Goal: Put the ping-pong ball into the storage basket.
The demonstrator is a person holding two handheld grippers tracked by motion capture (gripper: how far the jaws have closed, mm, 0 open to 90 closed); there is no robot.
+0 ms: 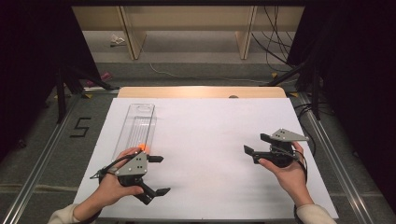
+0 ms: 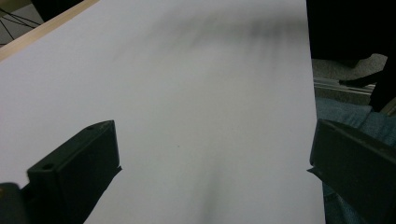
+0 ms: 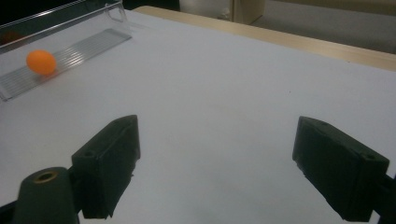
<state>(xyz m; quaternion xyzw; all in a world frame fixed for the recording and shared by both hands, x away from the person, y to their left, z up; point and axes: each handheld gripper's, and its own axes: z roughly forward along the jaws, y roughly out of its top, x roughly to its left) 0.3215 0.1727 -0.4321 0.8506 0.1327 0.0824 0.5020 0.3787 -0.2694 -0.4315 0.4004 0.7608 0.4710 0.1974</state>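
Tongs on both sides, and we start with the high view: the left tongs [image 1: 159, 175] sit at the lower left of the frame, jaws spread wide, nothing between them, the person's left hand [image 1: 113, 185] wrapped around the grip. Just above that hand, an orange ball [image 1: 143, 148] peeks out at the near end of a long clear tray [image 1: 136, 125], which runs up the left part of the white table [image 1: 210, 135] toward the far edge. Over at the right of the frame, the right tongs [image 1: 257, 143] point left, jaws parted and empty, held by the right hand [image 1: 289, 172].

Left gripper view now: two black jaws rise at the lower left and lower right corners, far apart, bare white sheet between them, somewhat blurred at the top.

Right gripper view: jaws again spread, low in the frame, gripping nothing. Upper left, the orange ball [image 3: 41, 62] rests on the ribbed floor of the clear tray [image 3: 88, 42], well apart from the jaws.
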